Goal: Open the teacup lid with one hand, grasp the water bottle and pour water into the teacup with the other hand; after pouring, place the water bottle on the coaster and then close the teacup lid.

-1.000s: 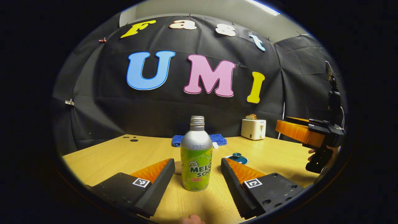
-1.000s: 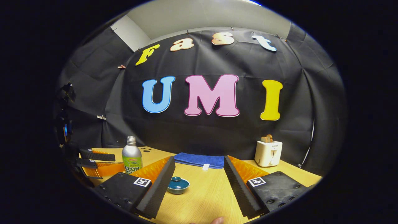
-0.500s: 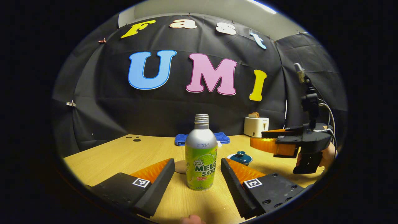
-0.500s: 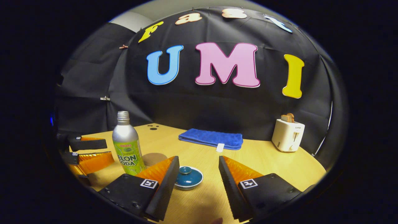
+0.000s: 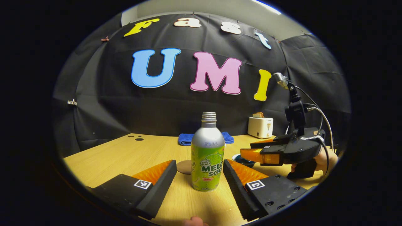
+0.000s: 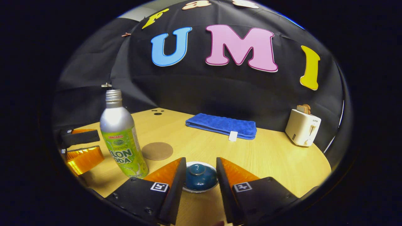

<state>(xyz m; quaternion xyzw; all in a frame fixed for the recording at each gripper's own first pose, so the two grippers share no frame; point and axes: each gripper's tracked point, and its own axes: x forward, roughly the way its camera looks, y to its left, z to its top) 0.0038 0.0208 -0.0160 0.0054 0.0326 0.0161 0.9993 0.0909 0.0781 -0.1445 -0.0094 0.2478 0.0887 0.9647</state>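
Sitting on the table (image 6: 270, 160), teacup lid (image 6: 198, 175) lies straight ahead of right gripper (image 6: 198, 171), between its spread fingers w/ gaps both sides, knob up; cup body underneath mostly hidden. Water bottle (image 5: 207, 157) stands upright, long axis vertical, dead ahead between left gripper (image 5: 201, 169) fingers, also spread, not touching. Coaster (image 6: 157, 151) just beside bottle, bare. Right is nearer the lid, left nearer the bottle. Vs 1 s ago: right gripper dropped and closed in on lid, which was off to its left; left barely shifted
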